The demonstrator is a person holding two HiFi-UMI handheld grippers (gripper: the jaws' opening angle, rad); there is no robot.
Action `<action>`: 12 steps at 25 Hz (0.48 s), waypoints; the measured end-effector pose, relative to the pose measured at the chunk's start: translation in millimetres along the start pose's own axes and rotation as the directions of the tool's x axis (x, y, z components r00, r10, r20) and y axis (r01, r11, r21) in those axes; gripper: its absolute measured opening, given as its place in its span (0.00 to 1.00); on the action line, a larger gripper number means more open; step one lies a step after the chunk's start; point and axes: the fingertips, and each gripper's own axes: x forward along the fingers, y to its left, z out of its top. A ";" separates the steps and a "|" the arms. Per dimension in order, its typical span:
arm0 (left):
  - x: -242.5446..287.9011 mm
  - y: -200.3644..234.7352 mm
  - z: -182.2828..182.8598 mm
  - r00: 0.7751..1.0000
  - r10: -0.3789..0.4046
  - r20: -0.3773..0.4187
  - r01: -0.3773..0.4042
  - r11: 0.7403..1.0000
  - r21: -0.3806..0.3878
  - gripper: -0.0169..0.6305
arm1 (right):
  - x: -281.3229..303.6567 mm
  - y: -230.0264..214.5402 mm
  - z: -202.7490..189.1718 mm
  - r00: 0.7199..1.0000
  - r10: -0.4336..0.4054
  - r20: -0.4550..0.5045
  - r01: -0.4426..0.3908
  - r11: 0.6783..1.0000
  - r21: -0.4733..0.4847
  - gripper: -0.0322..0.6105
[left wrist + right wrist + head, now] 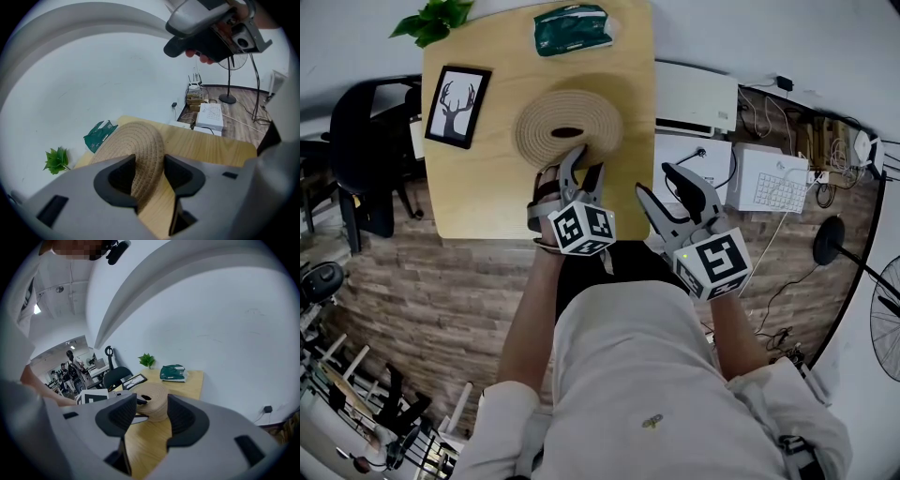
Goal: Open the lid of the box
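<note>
Though unclear overhead, left gripper (150,165) jaws, apart, straddle lid (132,139); right gripper (153,405) jaws apart, empty.

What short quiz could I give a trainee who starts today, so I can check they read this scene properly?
1. True or false: the right gripper is clamped on the round woven straw box.
2. What lies at the far edge of the light wooden table? A, a green packet; B, a red mug; C, a blue book.
3. Which gripper has the box's near edge between its open jaws?

Key:
1. False. It is open and clear of the box.
2. A.
3. The left gripper.
</note>
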 end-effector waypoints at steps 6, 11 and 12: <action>-1.0 1.1 0.3 1.000 -0.004 0.012 0.004 1.000 0.001 0.30 | 2.0 -0.2 1.9 1.000 -0.005 0.000 0.005 1.000 -0.006 0.35; -3.9 1.5 2.0 1.000 -0.005 0.029 0.005 1.000 -0.008 0.28 | 2.3 1.5 3.5 1.000 -0.005 0.007 0.005 1.000 -0.007 0.35; -5.2 1.9 2.9 0.999 -0.006 0.032 0.006 1.000 -0.011 0.28 | 1.9 1.8 4.1 1.000 -0.005 0.008 0.005 1.000 -0.008 0.35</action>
